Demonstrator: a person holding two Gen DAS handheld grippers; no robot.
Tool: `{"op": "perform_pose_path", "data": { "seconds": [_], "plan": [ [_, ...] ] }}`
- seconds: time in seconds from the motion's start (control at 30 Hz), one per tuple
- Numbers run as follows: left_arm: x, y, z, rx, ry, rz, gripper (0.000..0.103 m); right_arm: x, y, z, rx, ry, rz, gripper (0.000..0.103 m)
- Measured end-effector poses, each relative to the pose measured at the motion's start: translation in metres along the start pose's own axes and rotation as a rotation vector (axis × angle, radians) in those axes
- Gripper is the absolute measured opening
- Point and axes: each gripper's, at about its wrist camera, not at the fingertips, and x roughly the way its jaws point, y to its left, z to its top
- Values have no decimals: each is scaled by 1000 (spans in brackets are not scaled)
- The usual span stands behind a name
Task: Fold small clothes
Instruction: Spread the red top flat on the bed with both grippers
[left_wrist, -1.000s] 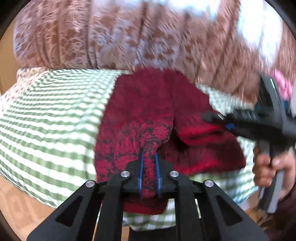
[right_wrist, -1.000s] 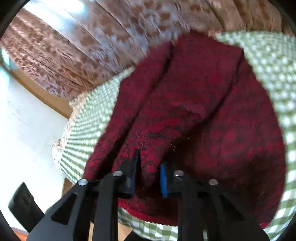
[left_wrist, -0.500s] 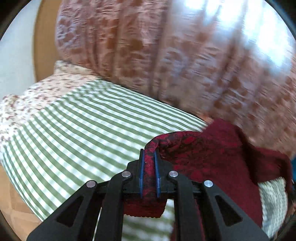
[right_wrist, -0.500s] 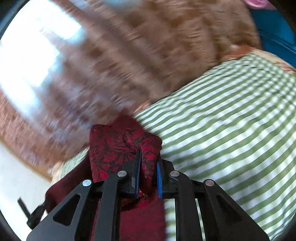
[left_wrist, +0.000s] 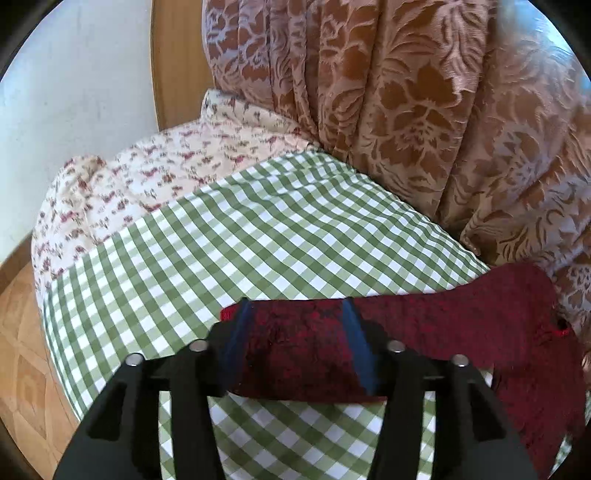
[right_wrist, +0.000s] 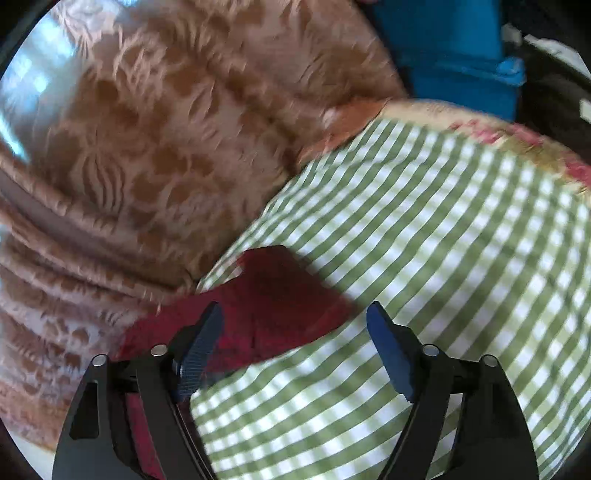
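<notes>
Both tongs have just been opening. The left tongs (left_wrist: 295, 343) stand apart with the dark red garment (left_wrist: 461, 325) lying slack between them on the green checked cloth (left_wrist: 258, 229), near its curtain-side edge. The right tongs (right_wrist: 295, 350) gape wide over the garment's corner; only this view shows a blue box (right_wrist: 454, 48).

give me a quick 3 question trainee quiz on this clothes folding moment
1. True or false: the right gripper is clamped shut on the red garment.
2. What does the red garment lie on?
A. bare wooden floor
B. green checked cloth
C. blue box
3. Fill in: behind the checked cloth hangs a brown patterned ____.

Key
1. False: its jaws stand apart and have just been opening, with only the garment's edge lying between them. The left gripper is open over the garment too.
2. B
3. curtain
</notes>
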Motion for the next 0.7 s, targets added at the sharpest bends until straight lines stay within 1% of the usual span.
{"op": "perform_pose_path", "data": {
  "seconds": [0.1, 0.13, 0.17, 0.2, 0.23, 0.27, 0.33, 0.43, 0.5, 0.57, 0.6, 0.63, 0.67, 0.7],
  "plan": [
    [-16, -7, -25, 67, 12, -118, 53, -12, -2, -16, -46, 42, 30, 79],
    [-22, -10, -36, 91, 20, -172, 55, -17, -2, -29, -74, 74, 50, 79],
    [-28, -14, -49, 122, 40, -238, 60, -20, -1, -41, -95, 99, 70, 79],
    [-33, -18, -61, 149, 61, -292, 60, -23, 2, -58, -126, 141, 96, 79],
    [-39, -24, -80, 183, 89, -352, 60, -26, 3, -71, -148, 177, 119, 79],
    [-44, -27, -91, 201, 112, -392, 60, -28, 4, -88, -172, 222, 150, 79],
    [-56, -33, -122, 220, 182, -527, 60, -32, 10, -130, -219, 329, 217, 79],
    [-67, -38, -160, 238, 270, -646, 61, -37, 19, -183, -265, 461, 297, 78],
    [-74, -45, -181, 248, 326, -693, 61, -42, 27, -220, -300, 555, 356, 75],
    [-82, -47, -199, 253, 343, -728, 61, -50, 34, -247, -341, 604, 387, 72],
    [-84, -50, -207, 261, 352, -735, 61, -54, 37, -258, -358, 623, 407, 68],
    [-89, -50, -214, 271, 348, -728, 60, -56, 40, -270, -376, 647, 422, 63],
    [-91, -54, -220, 292, 337, -708, 57, -58, 42, -279, -400, 658, 418, 59],
    [-92, -57, -223, 308, 326, -691, 50, -59, 44, -285, -426, 662, 407, 48]
  ]
}}
